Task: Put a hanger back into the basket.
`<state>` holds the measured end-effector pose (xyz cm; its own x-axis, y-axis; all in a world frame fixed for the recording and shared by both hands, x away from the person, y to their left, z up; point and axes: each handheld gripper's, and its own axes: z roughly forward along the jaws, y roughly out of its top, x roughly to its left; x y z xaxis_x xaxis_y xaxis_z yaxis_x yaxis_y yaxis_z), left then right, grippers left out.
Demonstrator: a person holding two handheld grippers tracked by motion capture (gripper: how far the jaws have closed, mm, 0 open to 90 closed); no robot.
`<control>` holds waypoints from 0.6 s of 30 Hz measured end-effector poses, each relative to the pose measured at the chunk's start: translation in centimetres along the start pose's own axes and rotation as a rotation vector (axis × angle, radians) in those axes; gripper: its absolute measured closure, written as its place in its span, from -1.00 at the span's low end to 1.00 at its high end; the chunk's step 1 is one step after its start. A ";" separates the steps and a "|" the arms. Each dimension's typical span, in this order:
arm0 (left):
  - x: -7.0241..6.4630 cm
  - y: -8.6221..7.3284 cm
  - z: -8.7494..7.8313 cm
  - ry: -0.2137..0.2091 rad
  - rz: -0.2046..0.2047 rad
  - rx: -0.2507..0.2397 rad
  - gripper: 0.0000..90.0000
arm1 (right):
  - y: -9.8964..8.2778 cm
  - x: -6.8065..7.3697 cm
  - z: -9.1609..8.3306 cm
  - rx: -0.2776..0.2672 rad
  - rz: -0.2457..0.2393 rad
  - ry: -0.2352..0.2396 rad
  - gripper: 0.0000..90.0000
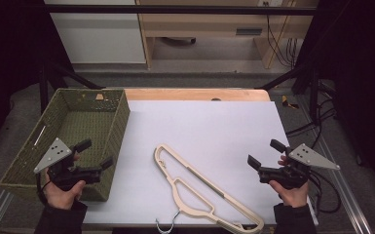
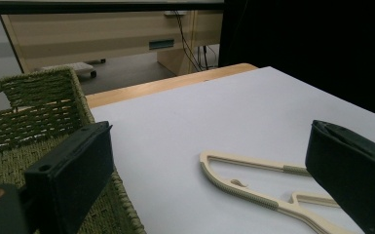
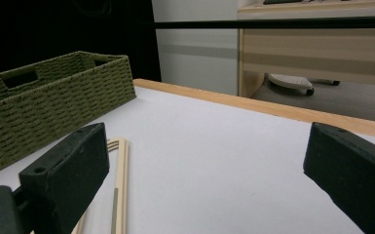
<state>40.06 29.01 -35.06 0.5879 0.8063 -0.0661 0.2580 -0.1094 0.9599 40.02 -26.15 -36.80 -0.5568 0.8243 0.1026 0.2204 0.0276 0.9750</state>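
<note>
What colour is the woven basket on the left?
Olive green; the basket shows best in the high view.

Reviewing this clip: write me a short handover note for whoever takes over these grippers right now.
Left gripper: open, holding nothing, over the near right wall of the green basket.
Right gripper: open, holding nothing, above the white sheet's right side.
Hanger: flat on the sheet between the grippers, hook at the near edge.
Done: nothing picked up; nothing visible inside the basket.
Left: probably grasp the hanger and move it to the basket.

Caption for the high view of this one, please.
Open left tongs over the green woven basket and open right tongs flank a cream hanger on the white table.
</note>
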 end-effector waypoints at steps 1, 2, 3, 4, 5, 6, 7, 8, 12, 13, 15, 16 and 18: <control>-0.1 0.0 0.0 0.002 0.001 0.002 -0.92 | 0.0 0.0 0.1 0.001 -0.003 0.000 -0.93; -0.1 0.0 0.0 0.002 0.004 0.005 -0.92 | 0.0 0.0 0.1 0.006 -0.005 0.002 -0.93; -0.1 0.0 0.0 0.002 0.004 0.005 -0.92 | 0.0 0.0 0.1 0.006 -0.005 0.002 -0.93; -0.2 -0.1 0.0 -0.001 0.013 0.010 -0.92 | 0.0 0.1 0.1 0.016 -0.015 0.003 -0.93; -0.2 -0.1 0.0 -0.001 0.013 0.010 -0.92 | 0.0 0.1 0.1 0.017 -0.017 0.004 -0.93; -0.3 -0.1 0.1 -0.002 0.016 0.013 -0.92 | 0.0 0.2 0.1 0.018 -0.011 0.000 -0.93; -0.3 -0.1 0.1 -0.002 0.016 0.013 -0.92 | 0.0 0.3 0.1 0.020 -0.015 0.005 -0.93; -0.3 -0.2 0.1 -0.004 0.017 0.015 -0.92 | 0.1 0.4 0.2 0.027 -0.018 0.008 -0.93; -0.4 -0.2 0.2 -0.003 0.023 0.018 -0.92 | 0.3 1.1 0.4 0.042 -0.041 0.012 -0.94; -0.4 -0.2 0.2 -0.003 0.024 0.017 -0.92 | 0.3 1.2 0.5 0.045 -0.047 0.015 -0.93; -0.4 -0.2 0.2 -0.003 0.025 0.019 -0.92 | 0.4 1.3 0.5 0.047 -0.053 0.017 -0.94; -0.5 -0.3 0.4 -0.003 0.026 0.023 -0.92 | 0.4 1.7 0.6 0.054 -0.059 0.030 -0.92; -0.5 -0.3 0.5 -0.001 0.028 0.026 -0.92 | 0.3 2.1 0.9 0.070 -0.071 0.044 -0.90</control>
<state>40.06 28.36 -35.49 0.5959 0.8021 -0.0395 0.2614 -0.1473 0.9539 39.68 -23.89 -36.45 -0.6074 0.7931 0.0442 0.2337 0.1252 0.9642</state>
